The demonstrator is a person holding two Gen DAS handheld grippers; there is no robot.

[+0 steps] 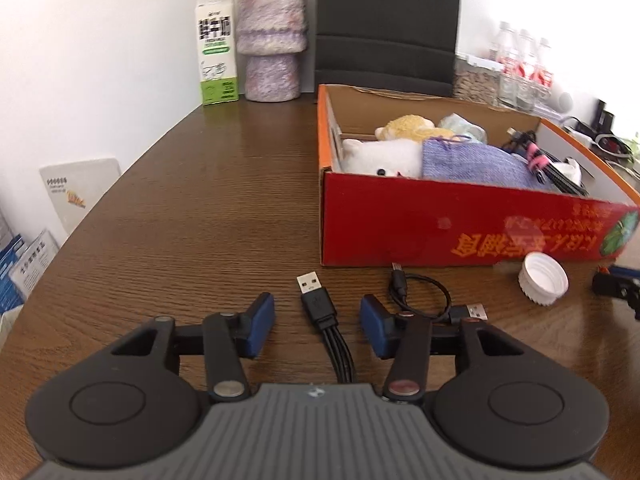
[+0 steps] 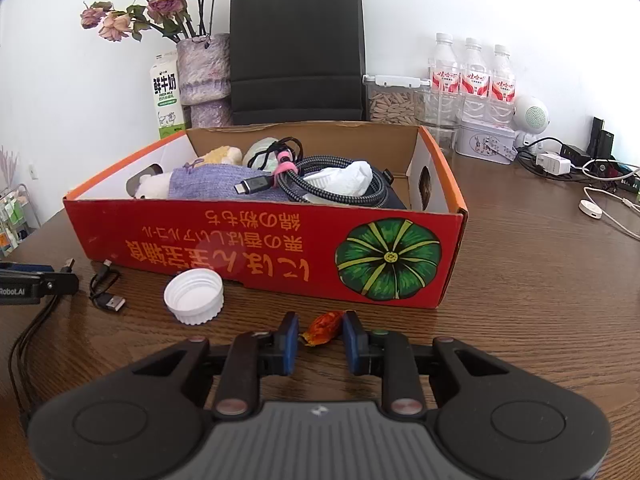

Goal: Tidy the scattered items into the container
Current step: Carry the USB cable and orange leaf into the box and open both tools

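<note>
The red cardboard box (image 1: 440,224) (image 2: 280,240) stands on the brown table and holds plush toys, a purple pouch, coiled cables and tissue. My left gripper (image 1: 318,324) is open. A black multi-head USB cable (image 1: 316,304) lies between its blue pads without touching them. A short black USB cable (image 1: 424,296) (image 2: 106,288) and a white bottle cap (image 1: 543,278) (image 2: 194,297) lie in front of the box. My right gripper (image 2: 321,322) is shut on an orange wrapped candy (image 2: 326,324), low over the table just before the box's front wall.
A milk carton (image 1: 216,48), a purple vase (image 1: 272,36) and a black bag (image 2: 296,48) stand behind the box. Water bottles (image 2: 472,76), a jar, a tin and charger cables (image 2: 600,200) crowd the back right. The table edge curves away at the left.
</note>
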